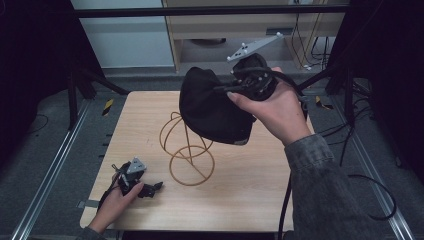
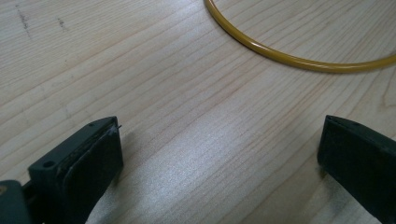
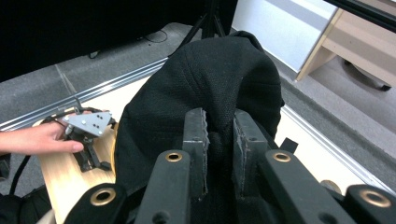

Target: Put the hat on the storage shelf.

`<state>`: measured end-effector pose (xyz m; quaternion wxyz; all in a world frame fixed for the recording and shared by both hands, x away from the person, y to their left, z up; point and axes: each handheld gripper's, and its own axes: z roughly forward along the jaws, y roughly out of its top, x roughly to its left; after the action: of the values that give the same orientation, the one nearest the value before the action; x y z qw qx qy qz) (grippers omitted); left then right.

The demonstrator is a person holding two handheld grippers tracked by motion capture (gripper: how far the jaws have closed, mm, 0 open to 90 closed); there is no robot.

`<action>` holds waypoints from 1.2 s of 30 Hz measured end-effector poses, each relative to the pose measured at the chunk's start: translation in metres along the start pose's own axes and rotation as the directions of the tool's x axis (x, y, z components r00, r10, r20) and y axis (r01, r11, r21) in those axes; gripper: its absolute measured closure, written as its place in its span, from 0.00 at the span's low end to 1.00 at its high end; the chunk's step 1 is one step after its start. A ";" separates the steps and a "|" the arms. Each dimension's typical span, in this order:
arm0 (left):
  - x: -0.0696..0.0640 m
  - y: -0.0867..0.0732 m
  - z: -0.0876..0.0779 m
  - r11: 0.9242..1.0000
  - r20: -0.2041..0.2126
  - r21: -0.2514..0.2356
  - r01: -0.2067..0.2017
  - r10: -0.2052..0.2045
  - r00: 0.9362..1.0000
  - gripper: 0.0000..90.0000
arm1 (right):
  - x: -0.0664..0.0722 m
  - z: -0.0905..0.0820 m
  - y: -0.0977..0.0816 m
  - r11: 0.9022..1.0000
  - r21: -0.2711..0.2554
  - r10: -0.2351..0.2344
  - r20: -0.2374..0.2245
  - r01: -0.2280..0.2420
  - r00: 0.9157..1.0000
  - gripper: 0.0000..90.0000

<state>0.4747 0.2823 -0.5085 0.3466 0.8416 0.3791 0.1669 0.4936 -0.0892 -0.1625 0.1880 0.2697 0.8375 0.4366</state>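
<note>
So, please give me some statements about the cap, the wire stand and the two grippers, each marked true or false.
1. The right gripper has its jaws shut on the black cap. True.
2. The cap lies flat on the table. False: it is held up in the air, above the wire stand.
3. The left gripper has open jaws with nothing between them. True.
4. The wire stand is blue. False: it is yellow.
5. The left gripper holds the wire stand. False: it rests on the table beside it.

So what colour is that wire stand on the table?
The wire stand is golden yellow. Its glossy base ring shows best in the left gripper view.
</note>
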 end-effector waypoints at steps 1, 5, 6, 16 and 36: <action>0.000 0.000 0.000 1.000 0.000 0.000 0.000 0.000 1.000 0.00 | 0.002 0.001 0.003 1.000 -0.001 -0.004 -0.005 0.004 1.000 0.87; 0.000 0.000 0.000 1.000 0.000 0.000 0.000 0.000 1.000 0.00 | 0.006 0.005 0.011 1.000 0.006 -0.024 -0.011 0.024 1.000 0.87; 0.000 0.000 0.000 1.000 0.000 0.000 0.000 0.000 1.000 0.00 | 0.007 0.006 0.013 1.000 0.008 -0.027 -0.013 0.028 1.000 0.86; 0.000 0.000 0.000 1.000 -0.001 0.000 0.000 0.000 1.000 0.00 | 0.013 0.021 0.023 0.998 0.037 -0.045 -0.025 0.046 0.999 0.86; 0.000 0.000 0.000 1.000 0.000 0.001 0.000 0.000 1.000 0.00 | 0.025 0.043 0.037 0.994 0.082 -0.073 -0.060 0.077 0.996 0.86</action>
<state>0.4747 0.2823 -0.5085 0.3463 0.8417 0.3792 0.1667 0.5082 -0.0294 -0.1575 0.1687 0.2332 0.8697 0.4009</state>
